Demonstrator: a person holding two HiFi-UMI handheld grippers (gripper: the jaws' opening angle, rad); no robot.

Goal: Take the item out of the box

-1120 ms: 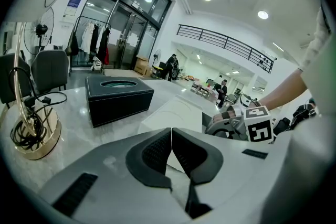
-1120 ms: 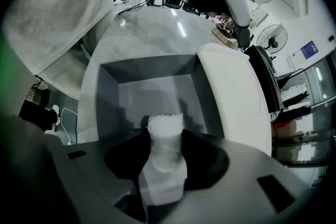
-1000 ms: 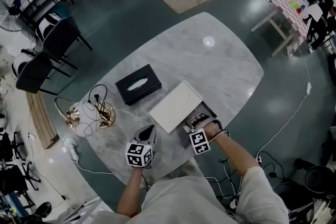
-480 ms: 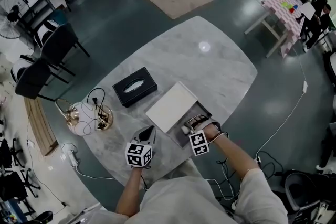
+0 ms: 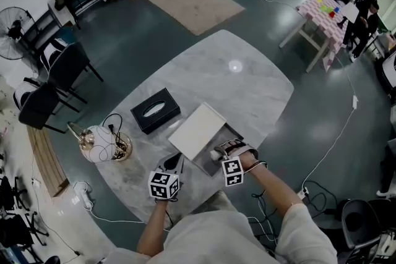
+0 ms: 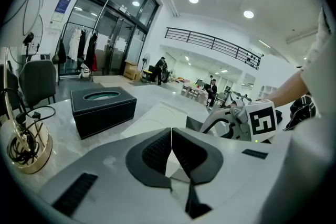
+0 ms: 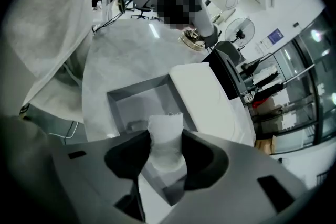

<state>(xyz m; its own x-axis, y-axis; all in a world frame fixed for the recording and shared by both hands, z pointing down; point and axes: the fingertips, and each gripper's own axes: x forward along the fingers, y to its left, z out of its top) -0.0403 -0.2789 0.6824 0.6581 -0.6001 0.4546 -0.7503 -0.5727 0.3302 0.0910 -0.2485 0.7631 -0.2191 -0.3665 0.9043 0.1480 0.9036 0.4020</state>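
Observation:
An open grey box (image 5: 207, 161) lies near the front edge of the marble table (image 5: 247, 83), and its white lid (image 5: 197, 130) rests across the far side. My right gripper (image 5: 218, 153) hangs over the box, shut on a white wrapped item (image 7: 164, 140) that stands up between its jaws above the box's grey inside (image 7: 137, 106). My left gripper (image 5: 175, 162) sits to the left of the box, shut with nothing in it, its pads (image 6: 157, 150) pressed together. The white lid (image 6: 157, 120) and my right gripper's marker cube (image 6: 261, 121) show ahead in the left gripper view.
A black tissue box (image 5: 154, 110) stands left of the lid. A gold bowl with dark cables (image 5: 102, 144) sits at the table's left end. Black chairs (image 5: 59, 68) stand further left. A pink-covered table (image 5: 325, 12) with people beside it is at the far right.
The head camera has shifted, so the table sits slightly higher and to the left in view. Both grippers stay at the box with their grip unchanged.

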